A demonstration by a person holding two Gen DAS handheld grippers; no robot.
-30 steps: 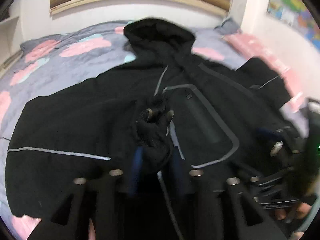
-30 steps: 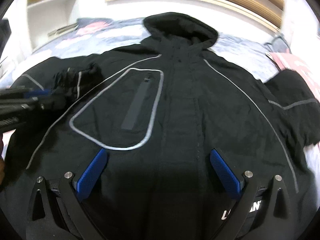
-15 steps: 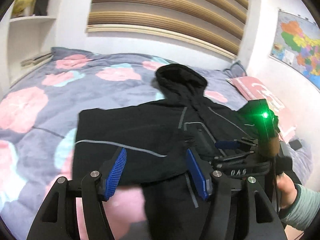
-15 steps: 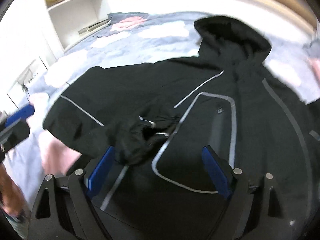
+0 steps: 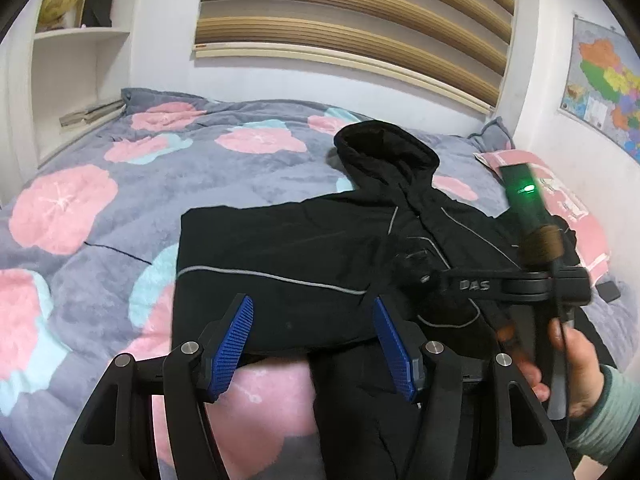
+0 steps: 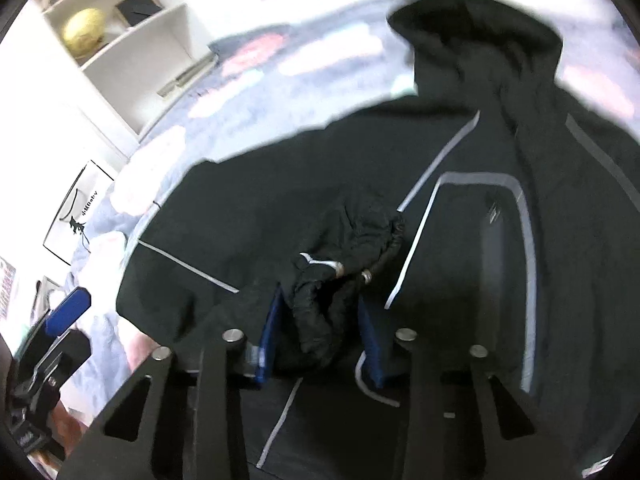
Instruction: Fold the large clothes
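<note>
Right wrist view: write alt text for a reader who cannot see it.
The right gripper, whose fingers have just been closing, pinches the bunched cuff of a black hooded jacket with grey piping, spread on a floral quilt. White shelves stand at upper left.

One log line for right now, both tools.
left tool: open, empty | right tool: just closed on bunched sleeve cuff | black hooded jacket: flat on floral duvet

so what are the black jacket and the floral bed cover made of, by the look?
Black hooded jacket: probably thin matte synthetic shell, given fine creases and grey, possibly reflective piping. Grey floral bed cover: soft, plush, fleece-like, with a fuzzy nap.
</note>
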